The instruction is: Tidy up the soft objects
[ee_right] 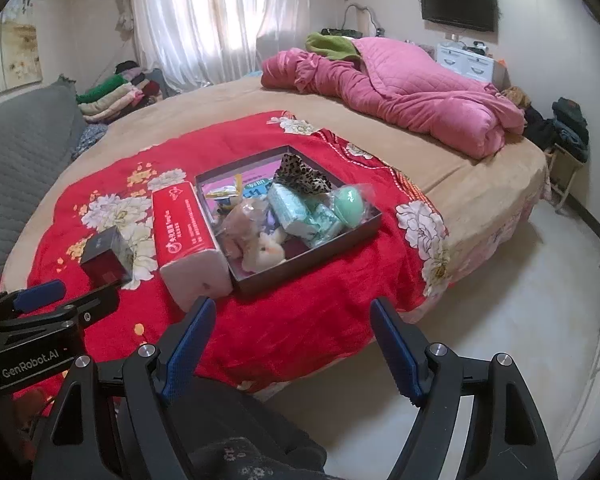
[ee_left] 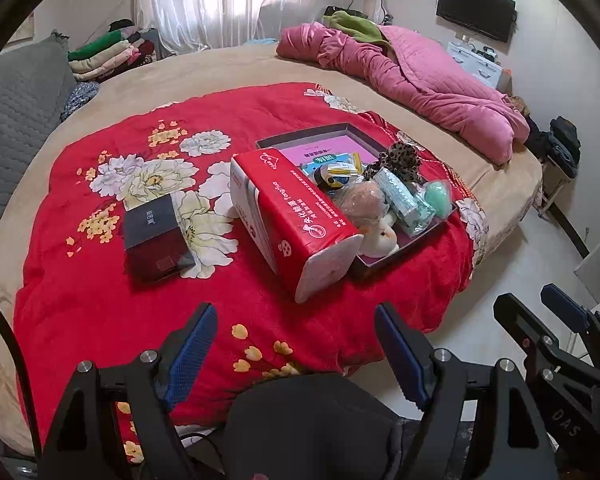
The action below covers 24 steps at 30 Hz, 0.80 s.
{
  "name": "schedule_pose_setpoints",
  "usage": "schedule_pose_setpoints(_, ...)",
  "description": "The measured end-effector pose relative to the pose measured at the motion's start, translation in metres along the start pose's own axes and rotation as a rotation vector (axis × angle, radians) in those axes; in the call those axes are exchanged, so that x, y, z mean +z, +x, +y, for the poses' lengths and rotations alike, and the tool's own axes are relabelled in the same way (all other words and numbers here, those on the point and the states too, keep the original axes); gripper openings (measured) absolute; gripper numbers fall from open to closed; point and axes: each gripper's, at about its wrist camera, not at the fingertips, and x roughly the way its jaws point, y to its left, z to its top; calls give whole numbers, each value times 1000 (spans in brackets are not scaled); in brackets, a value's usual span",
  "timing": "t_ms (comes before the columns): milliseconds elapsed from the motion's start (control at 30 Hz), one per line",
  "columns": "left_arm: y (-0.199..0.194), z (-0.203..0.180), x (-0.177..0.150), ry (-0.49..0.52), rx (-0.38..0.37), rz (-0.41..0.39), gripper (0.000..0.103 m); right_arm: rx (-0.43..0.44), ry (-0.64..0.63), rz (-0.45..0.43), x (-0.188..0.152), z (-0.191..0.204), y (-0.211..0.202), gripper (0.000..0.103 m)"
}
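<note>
A red floral blanket [ee_left: 100, 300] covers the near part of a round bed. On it stands a shallow dark box [ee_right: 320, 254] filled with soft items: a plush toy [ee_right: 266, 256], tissue packs [ee_right: 290, 210], a mint-green egg-shaped thing [ee_right: 350, 204] and a leopard-print cloth [ee_right: 300, 174]. A red tissue package [ee_left: 288, 216] lies against the box's left side. Left of that sits a small dark box [ee_left: 154, 236]. My left gripper [ee_left: 296, 354] hovers open above the blanket's near edge, nothing between its fingers. My right gripper [ee_right: 292, 346] is open too, short of the box and holding nothing.
A pink quilt [ee_right: 412, 96] with a green cloth lies heaped at the bed's far side. Folded clothes [ee_left: 108, 54] are stacked by the curtain. A grey sofa [ee_left: 16, 112] stands on the left. Pale floor [ee_right: 500, 300] lies to the right, with a wall TV [ee_right: 456, 0] above a white cabinet.
</note>
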Motion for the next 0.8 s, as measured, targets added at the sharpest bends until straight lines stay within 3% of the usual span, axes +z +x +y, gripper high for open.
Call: schedule_pose_setpoints(800, 5, -1, -5, 3, 1, 16, 80, 8, -8, 6, -3, 3, 3, 80)
